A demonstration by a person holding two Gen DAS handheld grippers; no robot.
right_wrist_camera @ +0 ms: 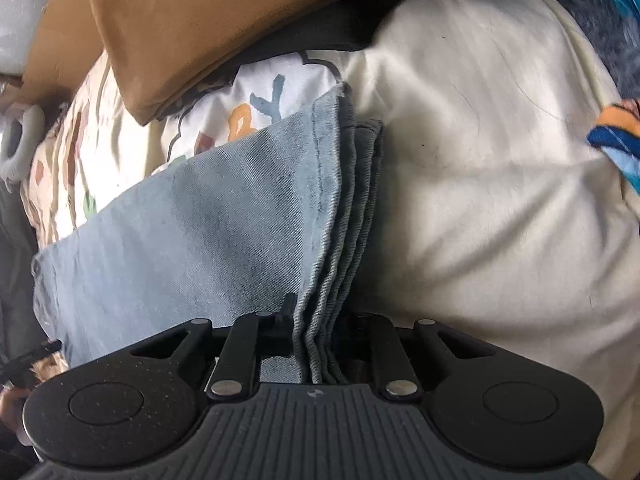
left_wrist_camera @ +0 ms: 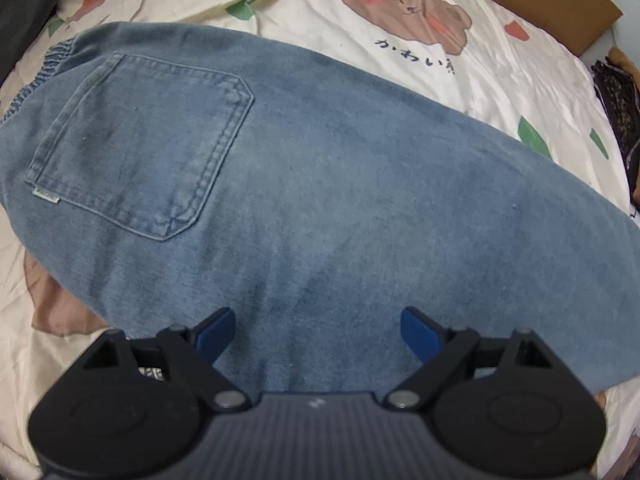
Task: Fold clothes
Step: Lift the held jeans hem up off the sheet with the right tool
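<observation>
On the bed: the whole scene is laid out over a cream bedsheet (left_wrist_camera: 500, 92), which is printed with brown bears and green leaves.
Bedsheet writing: black Japanese characters, readable as "かわい" with a further unclear character, are printed under the bear (left_wrist_camera: 404, 12) in the left wrist view; large coloured letters, of which "B" and "Y" can be made out, are seen on a white printed patch (right_wrist_camera: 256, 108) in the right wrist view.
Jeans: a pair of light blue denim jeans (left_wrist_camera: 320, 184) is spread flat across the sheet, folded lengthwise, with the elastic waistband (left_wrist_camera: 40, 68) at the far left.
Back pocket: a stitched patch pocket (left_wrist_camera: 140, 148) is shown face up, and a small white tag (left_wrist_camera: 46, 199) is sewn at its lower left corner; its writing is too small to be read.
Hem end: in the right wrist view the leg hems (right_wrist_camera: 352, 216) are seen stacked in several layers, lying on the cream sheet.
Cardboard: a brown cardboard piece (left_wrist_camera: 552, 0) is seen at the far edge of the bed, and it is laid partly over the printed sheet in the right wrist view.
Left gripper (left_wrist_camera: 318, 334): it is held just above the denim with the blue-padded fingers (left_wrist_camera: 216, 334) spread wide, and nothing is grasped.
Right gripper (right_wrist_camera: 320, 344): its jaws are clamped together on the stacked hem layers of the jeans.
</observation>
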